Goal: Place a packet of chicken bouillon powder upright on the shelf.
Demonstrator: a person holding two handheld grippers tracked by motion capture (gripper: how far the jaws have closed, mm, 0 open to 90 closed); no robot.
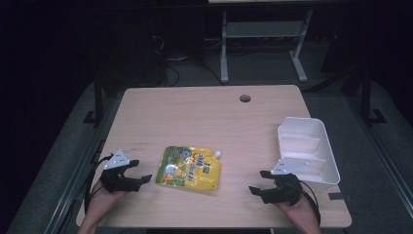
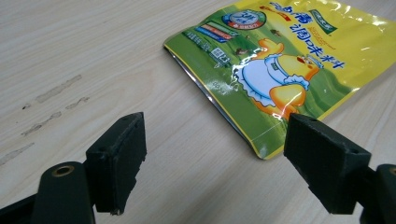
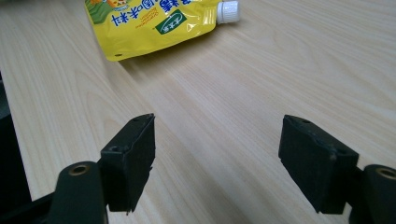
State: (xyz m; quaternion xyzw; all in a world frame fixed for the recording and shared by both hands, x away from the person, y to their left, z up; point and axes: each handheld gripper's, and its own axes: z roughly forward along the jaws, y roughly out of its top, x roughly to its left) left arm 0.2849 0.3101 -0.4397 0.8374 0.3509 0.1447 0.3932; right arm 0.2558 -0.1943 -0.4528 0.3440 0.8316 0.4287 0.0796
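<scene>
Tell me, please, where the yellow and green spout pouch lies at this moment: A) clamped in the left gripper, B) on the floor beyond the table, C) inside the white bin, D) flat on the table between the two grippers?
D: the pouch lies flat on the table, with the left gripper and right gripper open on either side, apart from the white bin.

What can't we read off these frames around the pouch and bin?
- Pouch fill level: flat pack, not visible in high view.
- Pouch top corner: cut off by the frame edge in left gripper view.
- White bin near corner: hidden behind right tool's grey plate, high view.
</scene>
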